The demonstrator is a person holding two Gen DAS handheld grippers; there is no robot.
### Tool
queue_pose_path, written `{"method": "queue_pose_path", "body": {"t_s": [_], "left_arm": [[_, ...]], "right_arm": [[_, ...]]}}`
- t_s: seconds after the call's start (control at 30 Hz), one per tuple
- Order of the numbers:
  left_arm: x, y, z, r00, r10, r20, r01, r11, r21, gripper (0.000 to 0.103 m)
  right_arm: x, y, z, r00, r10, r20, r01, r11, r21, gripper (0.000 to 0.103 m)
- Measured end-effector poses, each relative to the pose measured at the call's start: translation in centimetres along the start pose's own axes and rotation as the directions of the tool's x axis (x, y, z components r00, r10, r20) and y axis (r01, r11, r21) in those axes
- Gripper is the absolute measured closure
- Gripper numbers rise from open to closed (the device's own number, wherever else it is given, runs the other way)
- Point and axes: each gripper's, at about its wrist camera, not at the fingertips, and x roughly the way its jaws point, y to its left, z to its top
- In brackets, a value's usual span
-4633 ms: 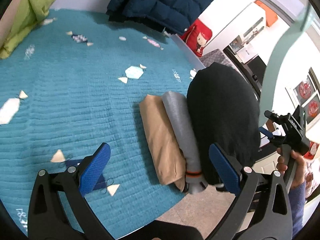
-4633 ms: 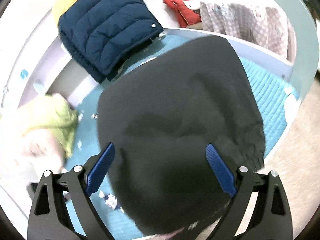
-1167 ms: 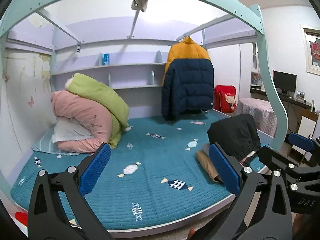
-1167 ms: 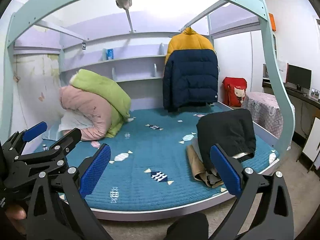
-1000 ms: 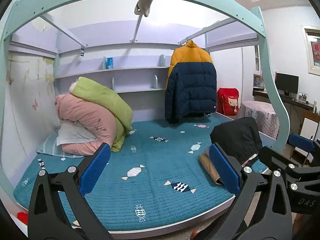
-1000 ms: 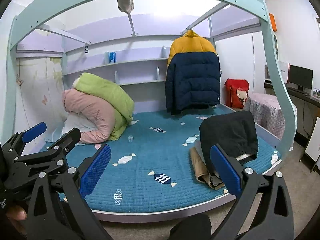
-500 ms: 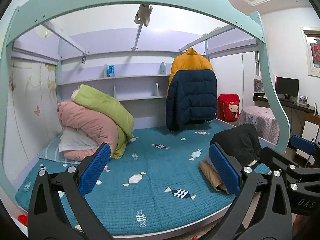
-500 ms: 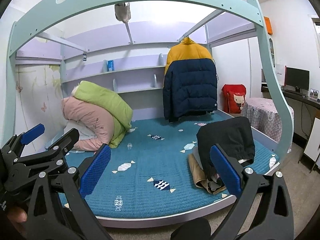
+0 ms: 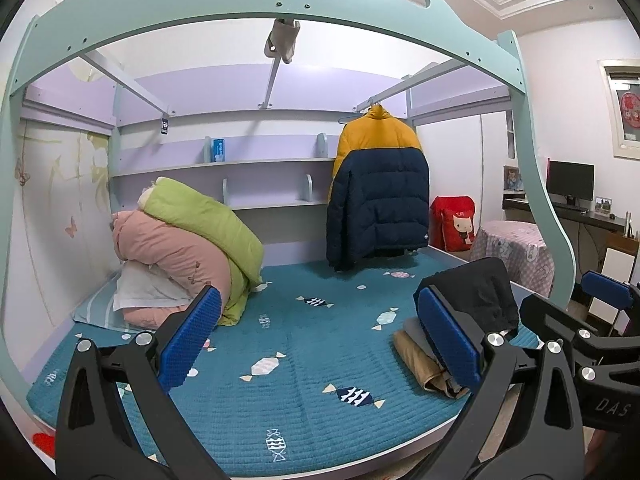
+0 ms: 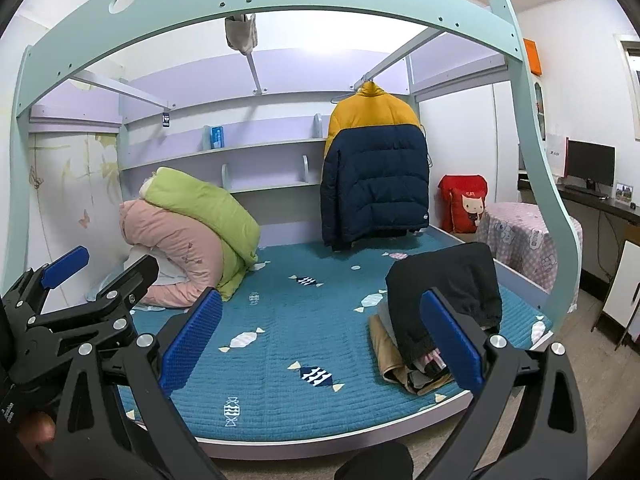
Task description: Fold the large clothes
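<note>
A stack of folded clothes lies at the right front of the teal bed (image 9: 304,360) (image 10: 280,344): a black garment (image 9: 476,292) (image 10: 448,284) on top, with a tan one (image 9: 416,360) (image 10: 386,354) and a grey one under it. My left gripper (image 9: 318,338) is open and holds nothing, well back from the bed. My right gripper (image 10: 320,338) is also open and holds nothing. Each gripper shows at the edge of the other's view. A yellow and navy puffer jacket (image 9: 376,192) (image 10: 374,172) hangs on a hanger at the back.
Rolled pink and green quilts (image 9: 188,240) (image 10: 188,224) lie at the bed's left back. The mint bed frame arch (image 9: 280,4) spans overhead, its post (image 10: 556,220) at right. A covered table (image 10: 524,236), a red bag (image 10: 466,204) and a desk with a monitor (image 10: 590,166) stand at right.
Both grippers have pulled back and up from the black garment, from right over it to a view of the whole bed. In the last second they drifted a little further back.
</note>
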Motion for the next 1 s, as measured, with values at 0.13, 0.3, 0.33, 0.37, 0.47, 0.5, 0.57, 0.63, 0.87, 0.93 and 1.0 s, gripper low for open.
{"method": "queue_pose_path", "body": {"t_s": [0.13, 0.3, 0.33, 0.37, 0.47, 0.5, 0.57, 0.63, 0.87, 0.93, 1.0], "left_arm": [[0.0, 0.1, 0.1, 1.000, -0.004, 0.005, 0.004, 1.000, -0.005, 0.004], [0.1, -0.1, 0.4, 1.000, -0.001, 0.010, 0.001, 1.000, -0.001, 0.004], [0.1, -0.1, 0.5, 1.000, -0.001, 0.011, 0.001, 1.000, 0.002, 0.004], [0.1, -0.2, 0.4, 1.000, 0.001, 0.013, -0.001, 1.000, 0.002, 0.004], [0.3, -0.1, 0.5, 1.000, -0.003, 0.012, 0.003, 1.000, 0.000, 0.004], [0.5, -0.2, 0.5, 1.000, -0.003, 0.008, 0.003, 1.000, 0.001, 0.004], [0.6, -0.1, 0.6, 1.000, -0.007, 0.003, 0.007, 1.000, -0.003, 0.004], [0.7, -0.2, 0.7, 1.000, -0.007, 0.004, 0.007, 1.000, -0.008, 0.004], [1.1, -0.5, 0.7, 1.000, -0.010, -0.003, 0.010, 1.000, -0.001, 0.004], [1.2, -0.6, 0.7, 1.000, -0.009, -0.005, 0.009, 1.000, -0.001, 0.004], [1.3, -0.7, 0.6, 1.000, -0.009, -0.008, 0.009, 1.000, -0.001, 0.004]], "right_arm": [[-0.1, -0.2, 0.2, 1.000, 0.007, 0.003, -0.007, 1.000, 0.003, 0.007], [0.0, -0.4, 0.5, 1.000, 0.007, -0.001, -0.007, 1.000, 0.004, 0.007], [0.1, -0.4, 0.6, 1.000, 0.009, -0.001, -0.009, 1.000, 0.004, 0.007], [0.1, -0.4, 0.6, 1.000, 0.008, -0.001, -0.008, 1.000, 0.004, 0.007], [0.2, -0.5, 0.7, 1.000, 0.010, -0.001, -0.009, 1.000, 0.006, 0.007], [0.2, -0.4, 0.7, 1.000, 0.005, -0.003, -0.005, 1.000, 0.004, 0.007], [0.3, -0.5, 0.8, 1.000, 0.006, -0.005, -0.006, 1.000, 0.003, 0.007], [0.3, -0.4, 0.9, 1.000, 0.009, -0.008, -0.009, 1.000, 0.006, 0.007], [0.6, -0.5, 1.1, 1.000, 0.009, -0.011, -0.009, 1.000, 0.007, 0.007], [0.7, -0.6, 1.2, 1.000, 0.009, -0.016, -0.009, 1.000, 0.009, 0.007], [0.8, -0.6, 1.2, 1.000, 0.010, -0.019, -0.009, 1.000, 0.009, 0.007]]}}
